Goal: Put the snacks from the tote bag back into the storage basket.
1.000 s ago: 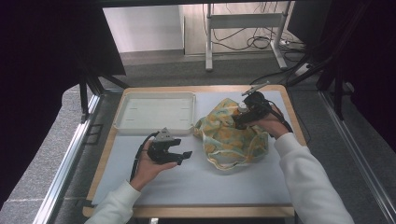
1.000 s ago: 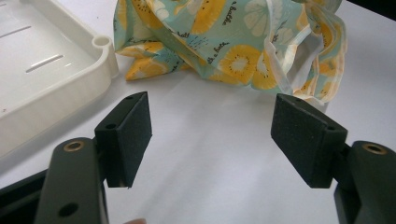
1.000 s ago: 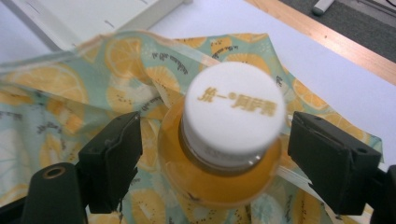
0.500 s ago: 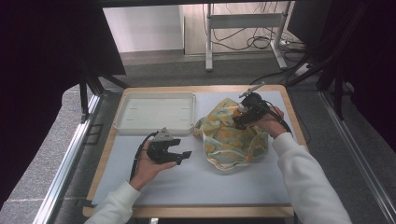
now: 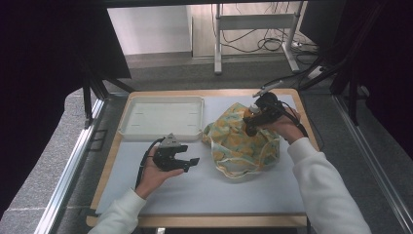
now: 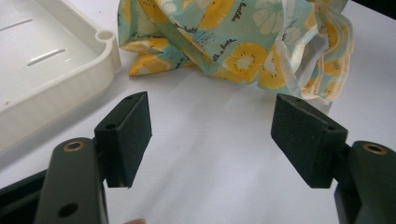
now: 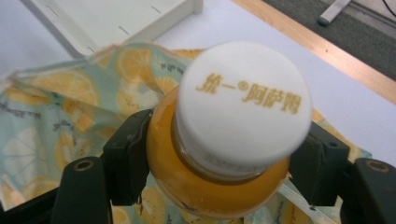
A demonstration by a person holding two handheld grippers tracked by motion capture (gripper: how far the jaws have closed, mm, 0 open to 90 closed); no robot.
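Orange bottle (image 7: 219, 154), white cap, clamped in right tongs (image 7: 219, 161) above citrus-print bag (image 5: 241, 141).

Two black jaws of the left gripper (image 6: 212, 140) stand wide apart with nothing between them, over a white table (image 6: 210, 154). Past them lies a crumpled cloth bag (image 6: 233, 42) with lemon pictures. A white tray (image 6: 51, 70) sits just beside it.

We note a soft printed cloth bag (image 6: 243, 42), a smooth plastic tray (image 6: 56, 65), a matt white bottle cap (image 7: 245, 102), and a wood-edged tabletop (image 5: 204, 220).
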